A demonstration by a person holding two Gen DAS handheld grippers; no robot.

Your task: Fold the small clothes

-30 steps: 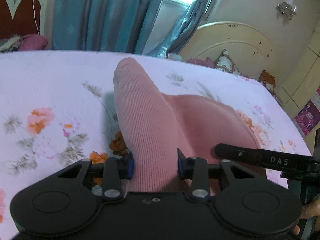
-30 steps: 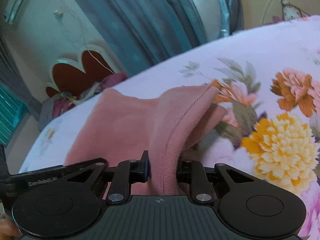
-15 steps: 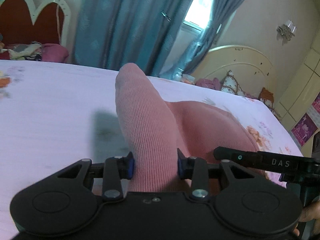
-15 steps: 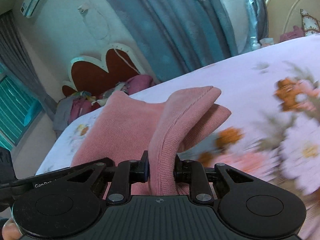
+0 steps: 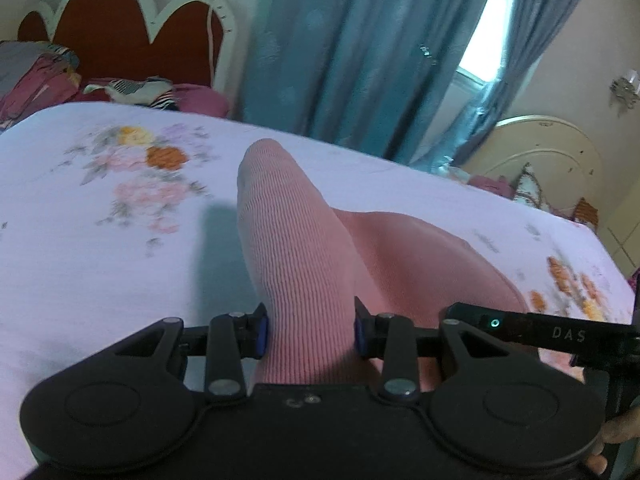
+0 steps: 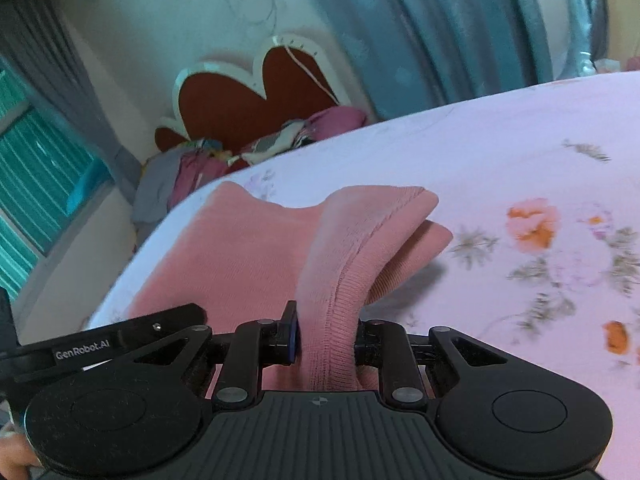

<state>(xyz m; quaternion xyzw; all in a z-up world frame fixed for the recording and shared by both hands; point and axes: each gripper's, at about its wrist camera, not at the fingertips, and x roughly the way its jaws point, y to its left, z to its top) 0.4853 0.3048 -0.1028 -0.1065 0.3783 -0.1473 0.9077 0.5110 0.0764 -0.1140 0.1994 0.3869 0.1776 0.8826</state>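
Note:
A pink ribbed knit garment (image 5: 296, 264) lies on the floral bedsheet (image 5: 100, 240). My left gripper (image 5: 308, 334) is shut on a bunched edge of it and holds that fold raised above the bed. My right gripper (image 6: 325, 340) is shut on another edge of the same garment (image 6: 240, 252), lifted likewise, with the hem (image 6: 384, 208) drooping forward. The rest of the garment spreads flat between the two grippers. The right gripper's body (image 5: 540, 330) shows at the right of the left wrist view.
A red heart-shaped headboard (image 5: 120, 36) with a pile of clothes (image 6: 240, 152) stands at the bed's far end. Blue curtains (image 5: 360, 48) hang behind. A cream headboard (image 5: 540, 152) with cushions is at the right. The bed edge (image 6: 132, 264) drops off left of the garment.
Both grippers have lifted and tilted up while keeping hold of the garment. More of the room and headboard shows, and the sheet's flower pattern has slid past beneath.

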